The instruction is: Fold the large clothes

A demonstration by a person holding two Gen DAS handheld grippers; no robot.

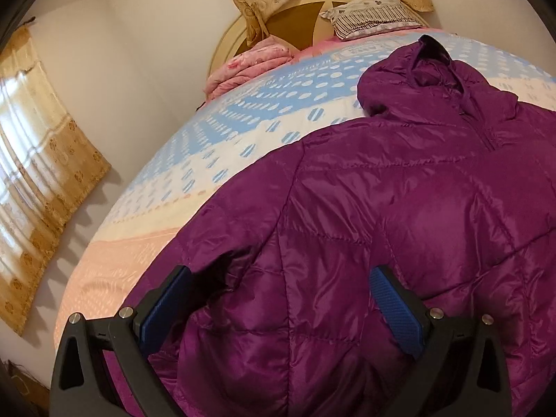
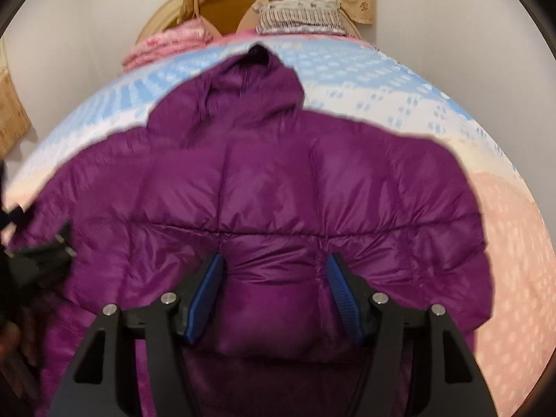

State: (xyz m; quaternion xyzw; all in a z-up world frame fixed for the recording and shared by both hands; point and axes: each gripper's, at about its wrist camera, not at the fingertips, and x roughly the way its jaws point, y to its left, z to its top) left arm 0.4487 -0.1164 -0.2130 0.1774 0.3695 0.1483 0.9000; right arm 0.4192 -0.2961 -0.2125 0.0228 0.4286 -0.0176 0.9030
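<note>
A purple quilted hooded jacket lies spread on the bed, hood toward the headboard. My left gripper is open, its blue pads wide apart over the jacket's left sleeve, near the dark cuff. In the right wrist view the jacket fills the middle. My right gripper has its blue pads partly closed, with a bunched fold of the jacket's lower part between them; the view is blurred. The left gripper shows as a dark shape at the left edge.
The bed cover is blue, white and peach with dots. A folded pink blanket and a striped pillow lie by the round headboard. Beige curtains hang on the left wall.
</note>
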